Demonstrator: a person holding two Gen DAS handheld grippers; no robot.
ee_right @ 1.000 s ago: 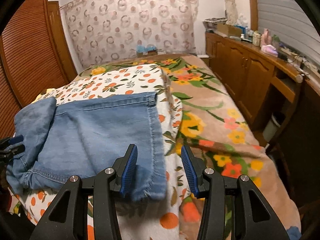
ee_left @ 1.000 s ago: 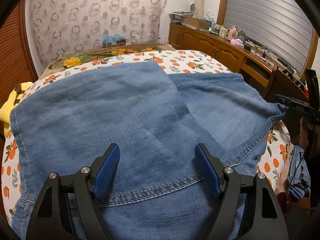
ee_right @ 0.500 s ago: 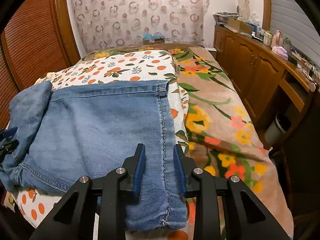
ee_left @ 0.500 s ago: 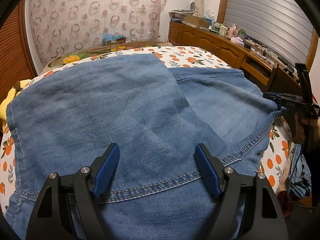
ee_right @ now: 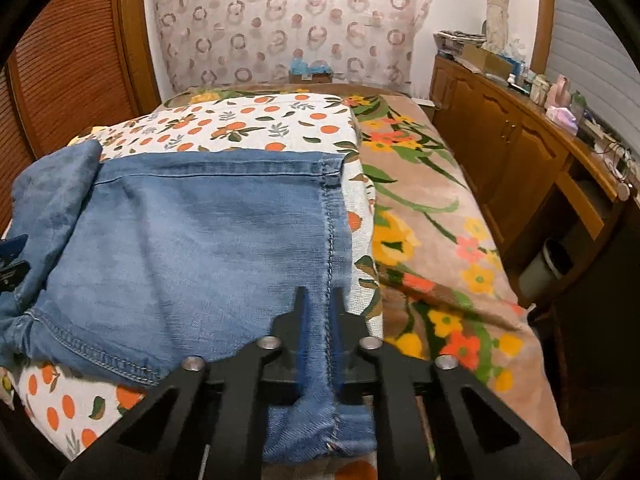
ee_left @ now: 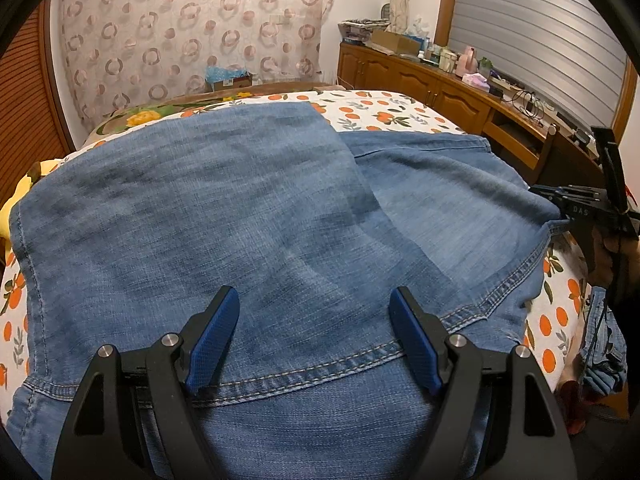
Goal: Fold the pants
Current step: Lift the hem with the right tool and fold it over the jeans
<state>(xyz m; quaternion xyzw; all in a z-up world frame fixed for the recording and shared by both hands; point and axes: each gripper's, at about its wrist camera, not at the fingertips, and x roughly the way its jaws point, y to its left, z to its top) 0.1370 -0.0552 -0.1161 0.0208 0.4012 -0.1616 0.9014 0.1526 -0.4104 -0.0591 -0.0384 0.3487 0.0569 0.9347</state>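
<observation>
- The pants (ee_left: 248, 216) were blue denim with a fine woven grain, faded unevenly into darker and paler patches, and edged with double rows of pale stitching along the seams; they lay spread across the bed, one layer folded over another.
- The left gripper (ee_left: 314, 336) hovered over the seamed end of the denim with its blue, ribbed pads (ee_left: 212, 340) set wide apart and nothing between them.
- The right gripper (ee_right: 318, 328) was clenched on the stitched hem of the pants (ee_right: 192, 248), the fabric pinched between its narrow blue pads and bunching in a soft, frayed-looking fold below them.
- In the left wrist view the right gripper (ee_left: 576, 204) appeared as a black frame at the far right corner of the denim.
- Under the denim lay a white sheet (ee_right: 256, 120) printed with oranges and green leaves; beside it a tan, plush-looking blanket (ee_right: 424, 232) with large yellow and red flowers covered the rest of the bed.
- A sheer curtain (ee_right: 288, 20) patterned with rings hung on the back wall, and a ribbed brown wooden panel (ee_right: 68, 68) stood on the left side.
- A wooden cabinet (ee_right: 516, 152) with panelled doors ran along the right side, its top cluttered with boxes and small bottles.
- A crumpled blue garment (ee_left: 604, 352) hung off the bed's right edge.
</observation>
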